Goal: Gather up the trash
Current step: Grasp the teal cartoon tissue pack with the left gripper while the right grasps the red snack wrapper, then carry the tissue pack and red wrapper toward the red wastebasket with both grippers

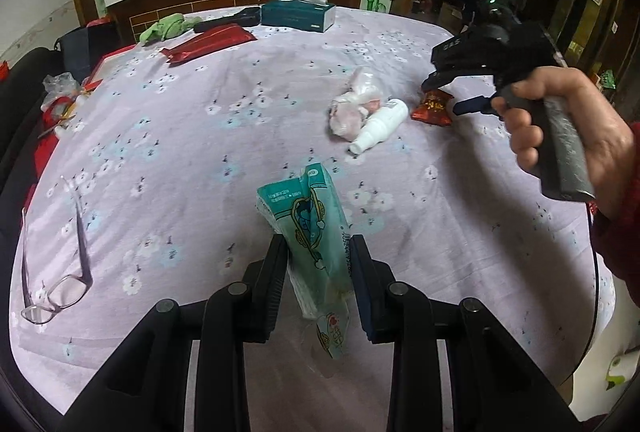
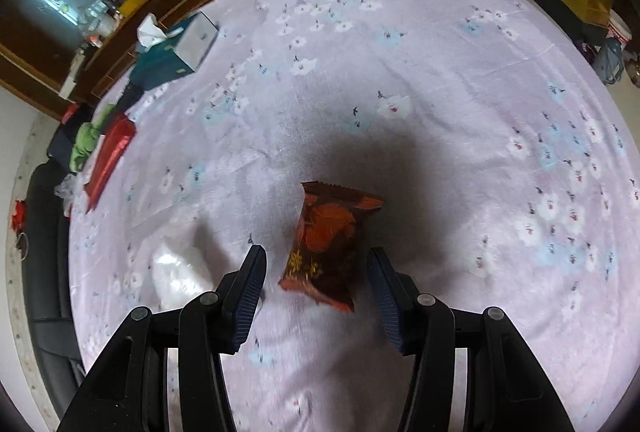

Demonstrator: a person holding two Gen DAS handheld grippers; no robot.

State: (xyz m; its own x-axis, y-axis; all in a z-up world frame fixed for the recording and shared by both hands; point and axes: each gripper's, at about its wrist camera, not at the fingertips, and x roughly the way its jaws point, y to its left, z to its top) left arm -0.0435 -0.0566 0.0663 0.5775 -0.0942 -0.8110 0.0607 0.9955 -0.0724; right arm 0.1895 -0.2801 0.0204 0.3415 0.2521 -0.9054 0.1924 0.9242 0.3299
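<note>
Clamping a teal tissue pack [image 1: 316, 232] between its two fingers, our left gripper [image 1: 320, 252] holds the pack above the near-centre of the table [image 1: 200, 135], which is covered with a lilac flowered cloth. The pack stands tilted, its top leaning left.

Our right gripper [image 2: 316, 264] has its fingers spread apart, one on each side of a red snack wrapper [image 2: 328, 244] lying flat on the cloth; neither pad appears to touch it. In the left wrist view we see the same wrapper [image 1: 434, 107] at the right of the table, under the nose of the right gripper [image 1: 452, 87], with a hand [image 1: 560, 127] around its grey handle.

Just left of the wrapper lies a white bottle [image 1: 380, 125] on its side, touching a crumpled clear plastic bag [image 1: 354, 103].

On the near left edge rest a pair of glasses [image 1: 60, 272]. At the far side we note a teal tissue box [image 1: 298, 13], a red packet [image 1: 208, 43] and a green cloth [image 1: 164, 27].
</note>
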